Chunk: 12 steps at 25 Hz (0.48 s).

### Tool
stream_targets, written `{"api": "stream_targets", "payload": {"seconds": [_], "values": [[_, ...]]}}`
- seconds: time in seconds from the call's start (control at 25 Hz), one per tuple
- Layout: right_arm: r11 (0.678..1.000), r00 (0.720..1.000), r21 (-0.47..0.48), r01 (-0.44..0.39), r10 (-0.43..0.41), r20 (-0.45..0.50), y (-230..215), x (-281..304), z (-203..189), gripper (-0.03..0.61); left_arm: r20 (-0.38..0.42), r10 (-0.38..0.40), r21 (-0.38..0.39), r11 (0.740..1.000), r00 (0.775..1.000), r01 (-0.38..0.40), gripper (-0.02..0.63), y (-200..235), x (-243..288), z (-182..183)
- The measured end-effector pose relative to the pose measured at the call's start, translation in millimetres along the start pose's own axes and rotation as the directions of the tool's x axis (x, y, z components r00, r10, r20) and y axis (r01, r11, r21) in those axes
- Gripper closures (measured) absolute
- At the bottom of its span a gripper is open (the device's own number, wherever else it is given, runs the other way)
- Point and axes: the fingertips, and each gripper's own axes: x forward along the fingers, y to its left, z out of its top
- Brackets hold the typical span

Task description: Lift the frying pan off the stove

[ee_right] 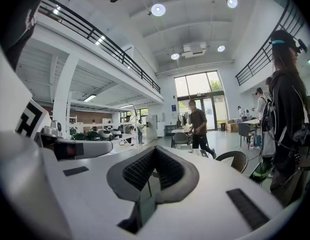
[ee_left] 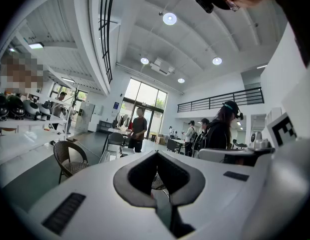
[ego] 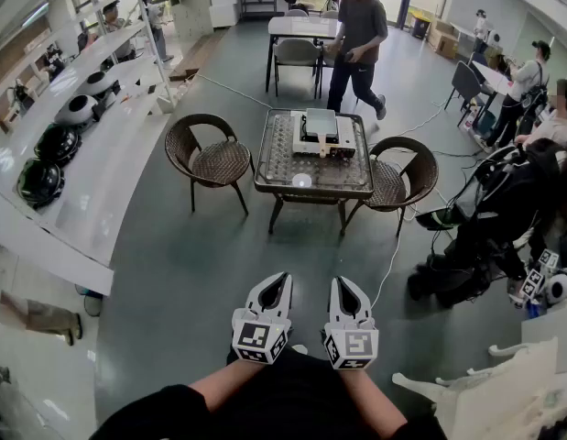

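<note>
**Head view.** The left gripper (ego: 279, 280) and right gripper (ego: 343, 284) are held side by side at 6 o'clock, close to the body. Both are closed, and nothing is held. A low glass-topped counter (ego: 267, 187) is seen at 12 o'clock, well apart from them. A white stove (ego: 321, 126) is set toward its far edge. The frying pan cannot be told apart from the stove here. Wicker chairs (ego: 210, 161) are placed at the counter's 9 and 3 o'clock.

**Left gripper view.** The jaws are seen pressed together, with nothing between them.

**Right gripper view.** The jaws are seen closed and empty. A walking person (ee_right: 198, 129) is seen at 1 o'clock beyond them.
</note>
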Motion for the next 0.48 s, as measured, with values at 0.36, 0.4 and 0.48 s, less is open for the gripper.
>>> {"api": "stream_targets", "payload": {"seconds": [0.36, 0.4, 0.48], "values": [[0.999, 1.0, 0.033, -0.011, 0.011, 0.013, -16.3, -4.2, -6.1, 0.549, 0.017, -0.046, 0.02, 0.999, 0.999, 0.046, 0.603, -21.8, 16.1, 5.3], [0.998, 1.0, 0.052, -0.023, 0.022, 0.016, -15.9, -3.6, -7.6, 0.549, 0.015, -0.053, 0.021, 0.998, 0.998, 0.053, 0.603, -22.7, 18.0, 4.6], [0.997, 1.0, 0.072, -0.024, 0.023, 0.021, -17.1, -1.3, -11.2, 0.548, 0.015, -0.066, 0.028, 0.997, 0.998, 0.065, 0.603, -23.2, 23.1, 3.7]]}}
